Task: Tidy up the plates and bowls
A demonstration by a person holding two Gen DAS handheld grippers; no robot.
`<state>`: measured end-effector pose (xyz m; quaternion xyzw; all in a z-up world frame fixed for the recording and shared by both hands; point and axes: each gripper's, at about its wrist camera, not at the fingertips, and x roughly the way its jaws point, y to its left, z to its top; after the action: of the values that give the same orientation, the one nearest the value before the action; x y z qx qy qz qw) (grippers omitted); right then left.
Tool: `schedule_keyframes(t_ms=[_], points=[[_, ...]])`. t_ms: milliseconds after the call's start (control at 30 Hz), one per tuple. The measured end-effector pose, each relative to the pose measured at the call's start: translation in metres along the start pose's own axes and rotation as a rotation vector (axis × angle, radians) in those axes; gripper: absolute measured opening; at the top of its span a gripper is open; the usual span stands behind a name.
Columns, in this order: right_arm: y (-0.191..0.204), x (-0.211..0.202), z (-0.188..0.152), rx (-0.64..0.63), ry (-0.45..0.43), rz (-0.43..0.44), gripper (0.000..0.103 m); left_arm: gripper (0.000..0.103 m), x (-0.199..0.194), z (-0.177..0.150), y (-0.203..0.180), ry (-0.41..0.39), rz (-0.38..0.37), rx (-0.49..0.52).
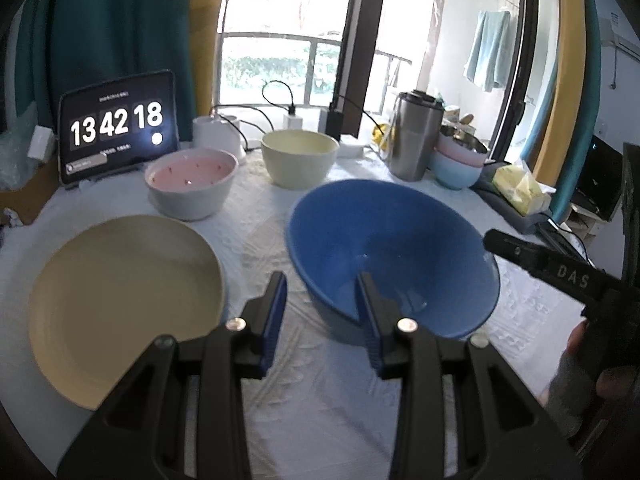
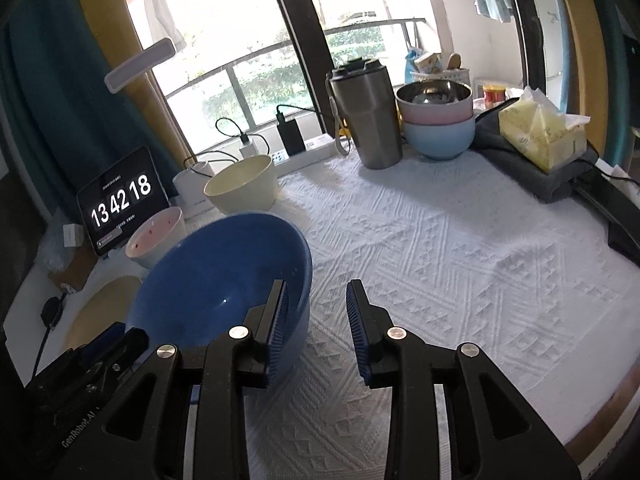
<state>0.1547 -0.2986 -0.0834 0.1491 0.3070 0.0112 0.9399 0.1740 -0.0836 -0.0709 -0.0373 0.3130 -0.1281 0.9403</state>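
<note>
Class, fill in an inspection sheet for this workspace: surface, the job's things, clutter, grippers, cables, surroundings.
Surface: white textured tablecloth covering the table.
Job's things: large blue bowl; flat cream plate beside it; pink-lined white bowl; cream bowl; stacked steel, pink and light-blue bowls.
Clutter: steel lidded tumbler; yellow tissue pack on a grey folded cloth; tablet clock.
Grippers: left gripper open, straddling the blue bowl's near rim; right gripper open, one finger over the bowl's rim.
Cables: black charger cables by the power strip.
Surroundings: balcony window, teal curtain.
</note>
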Motion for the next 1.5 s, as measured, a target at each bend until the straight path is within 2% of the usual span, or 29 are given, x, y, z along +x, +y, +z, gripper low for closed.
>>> schedule_keyframes(t_ms=[333,867,1300,1500], points=[[0.015,-0.008,0.009,-0.036,-0.03,0.014,0.033,0.038,-0.013,0.007,0.025,-0.039,0.036,-0.028],[0.079,-0.005,0.03,-0.151,-0.061,0.109,0.033,0.044,-0.035,0.027,0.069,-0.162,0.109,-0.019],[0.136,0.015,0.04,-0.213,-0.05,0.184,0.033,0.044,-0.038,0.043,0.129,-0.173,0.151,-0.075],[0.158,0.026,0.047,-0.218,-0.014,0.241,0.033,0.045,-0.036,0.055,0.152,-0.152,0.14,-0.076]])
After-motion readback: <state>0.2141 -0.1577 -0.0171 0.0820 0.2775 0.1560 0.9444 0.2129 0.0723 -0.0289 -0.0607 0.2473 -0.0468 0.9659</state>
